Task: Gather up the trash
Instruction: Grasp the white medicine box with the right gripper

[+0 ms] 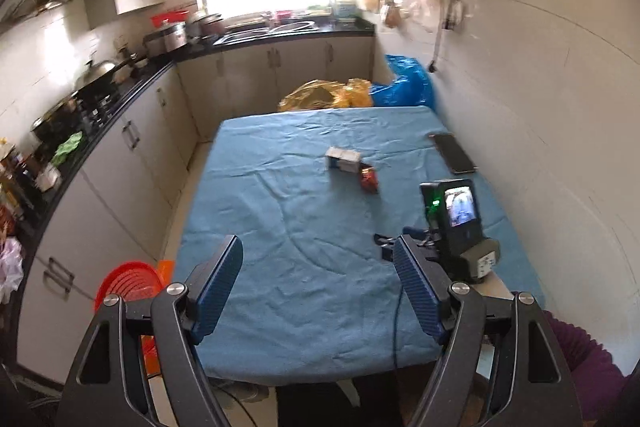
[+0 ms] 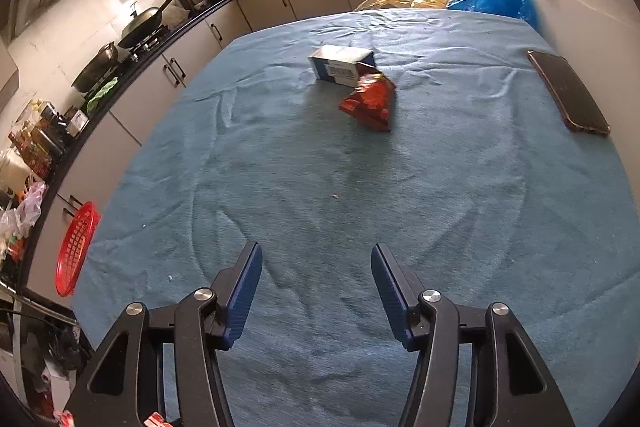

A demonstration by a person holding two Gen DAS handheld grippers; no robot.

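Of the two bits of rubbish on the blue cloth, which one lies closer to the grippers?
The crumpled red snack wrapper. It lies nearer than the small blue-and-white carton, which sits just behind it, touching it.

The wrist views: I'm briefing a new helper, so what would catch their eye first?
A red snack wrapper lies mid-table on the blue cloth, touching a small blue-and-white carton behind it. A dark phone lies near the wall-side edge. Both tongs, left and right, are open and empty.
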